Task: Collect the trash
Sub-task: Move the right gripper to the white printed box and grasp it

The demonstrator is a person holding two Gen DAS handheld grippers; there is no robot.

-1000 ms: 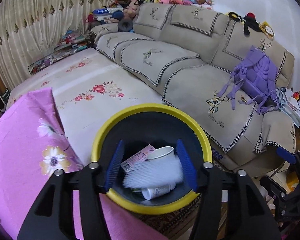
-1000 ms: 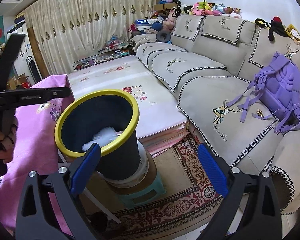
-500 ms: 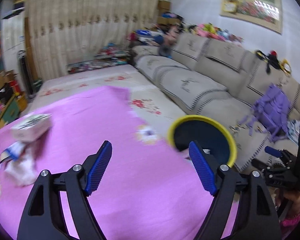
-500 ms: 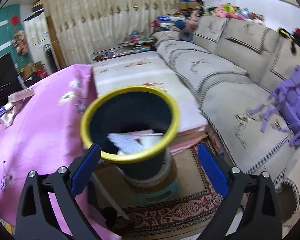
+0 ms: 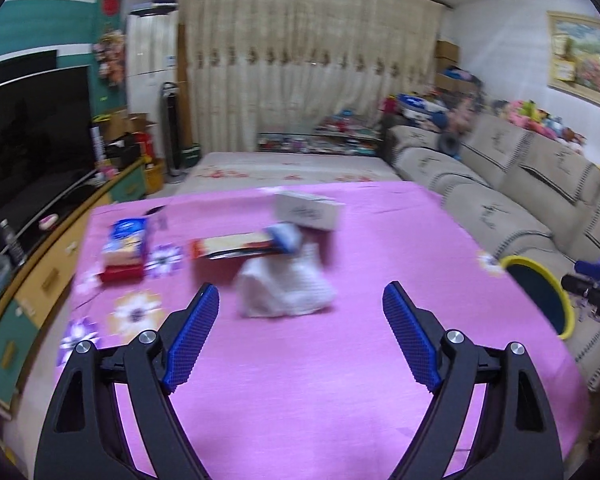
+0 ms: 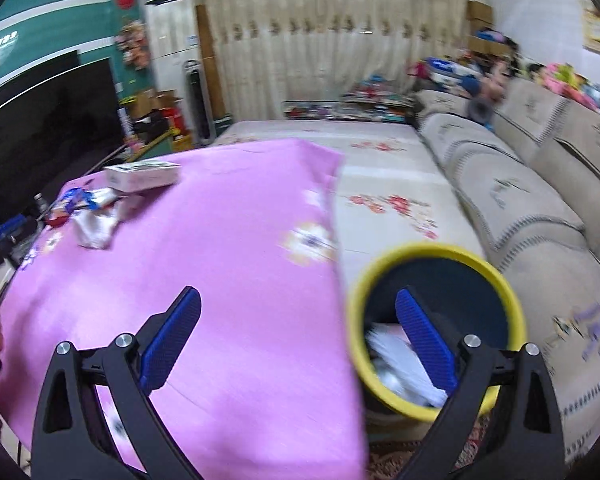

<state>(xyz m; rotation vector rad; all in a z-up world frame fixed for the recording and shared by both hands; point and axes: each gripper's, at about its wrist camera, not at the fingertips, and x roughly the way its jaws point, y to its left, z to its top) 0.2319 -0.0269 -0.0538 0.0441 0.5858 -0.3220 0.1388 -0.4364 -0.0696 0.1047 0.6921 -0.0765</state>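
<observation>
Trash remains near the tabletop's (image 5: 340,360) far edge: crumpled white foam netting (image 5: 286,286) among wrappers. Left gripper (image 5: 300,340), jaws just widened and empty, needs lowering over it; right gripper (image 6: 296,340) hangs spread beside the yellow-rimmed bin (image 6: 436,252).

Room evenly lit, soft daylight thru the pale curtain (image 5: 312,68) at the back; no hard glare. Heavy motion blur in both views: white crumpled trash (image 5: 286,286) and the wrappers on the pink tablecloth (image 5: 340,360) smear sideways, print unreadable. Yellow-rimmed bin (image 6: 436,320) blurred too, contents just streaks. Gripper frames close to the lens stay sharp. Faint shadow under the trash. Strong fisheye bend, black vignette at corners; sofa (image 6: 540,216) & walls curve at the edges.
</observation>
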